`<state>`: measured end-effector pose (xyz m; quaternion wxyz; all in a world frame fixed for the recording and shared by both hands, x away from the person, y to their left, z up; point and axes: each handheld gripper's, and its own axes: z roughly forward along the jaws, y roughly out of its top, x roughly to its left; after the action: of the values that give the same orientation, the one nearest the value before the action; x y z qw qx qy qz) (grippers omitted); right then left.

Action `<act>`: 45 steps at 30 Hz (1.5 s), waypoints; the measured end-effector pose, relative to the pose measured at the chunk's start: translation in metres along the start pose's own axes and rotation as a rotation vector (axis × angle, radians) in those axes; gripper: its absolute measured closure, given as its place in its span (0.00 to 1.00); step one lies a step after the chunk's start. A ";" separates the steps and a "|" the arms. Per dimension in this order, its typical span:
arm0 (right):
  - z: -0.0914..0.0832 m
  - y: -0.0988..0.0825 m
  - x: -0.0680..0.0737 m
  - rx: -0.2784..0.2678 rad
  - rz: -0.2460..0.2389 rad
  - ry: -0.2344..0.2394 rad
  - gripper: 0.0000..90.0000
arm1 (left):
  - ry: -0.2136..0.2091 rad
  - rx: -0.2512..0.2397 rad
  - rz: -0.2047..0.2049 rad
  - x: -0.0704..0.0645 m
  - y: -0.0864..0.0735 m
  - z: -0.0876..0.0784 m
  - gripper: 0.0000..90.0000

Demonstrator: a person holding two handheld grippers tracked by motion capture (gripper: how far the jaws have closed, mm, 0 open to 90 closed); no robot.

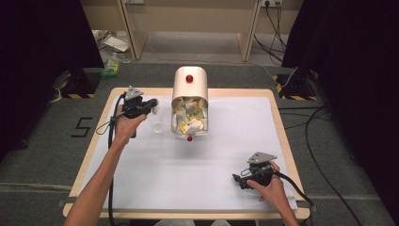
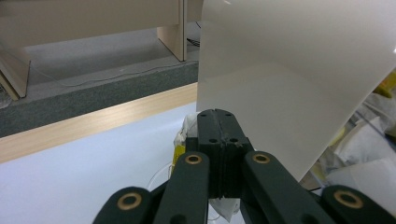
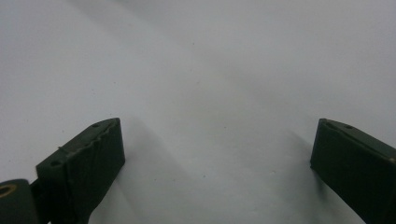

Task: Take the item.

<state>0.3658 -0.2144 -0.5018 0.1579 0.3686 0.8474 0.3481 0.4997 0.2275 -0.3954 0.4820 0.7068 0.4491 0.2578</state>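
White paper covers my desk. One cream bin lies tipped at its far middle, mouth toward me, stuffed with crumpled white and yellow wrappers. My left claw, pressed together, sits beside it; my right claw rests spread, empty.

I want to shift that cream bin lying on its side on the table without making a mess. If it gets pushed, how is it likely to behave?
The bin has a rounded top and lies on its side, so a sideways push may rock or roll it. Its mouth faces the person with crumpled paper loose inside, so a jolt could spill some. Holding only paper, it probably slides easily on the smooth white table cover.
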 end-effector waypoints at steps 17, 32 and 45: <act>0.000 0.000 0.000 0.000 0.000 0.000 0.04 | 0.012 0.024 -0.006 0.003 -0.019 0.011 0.99; 0.000 0.000 0.000 0.000 0.000 0.000 0.04 | 0.019 0.039 -0.030 0.007 -0.027 0.015 0.90; 0.000 0.000 0.000 0.000 0.001 0.000 0.04 | 0.003 0.038 -0.049 0.007 -0.023 0.007 0.63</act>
<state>0.3658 -0.2145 -0.5018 0.1576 0.3688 0.8473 0.3480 0.4996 0.2338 -0.4201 0.4742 0.7042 0.4717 0.2383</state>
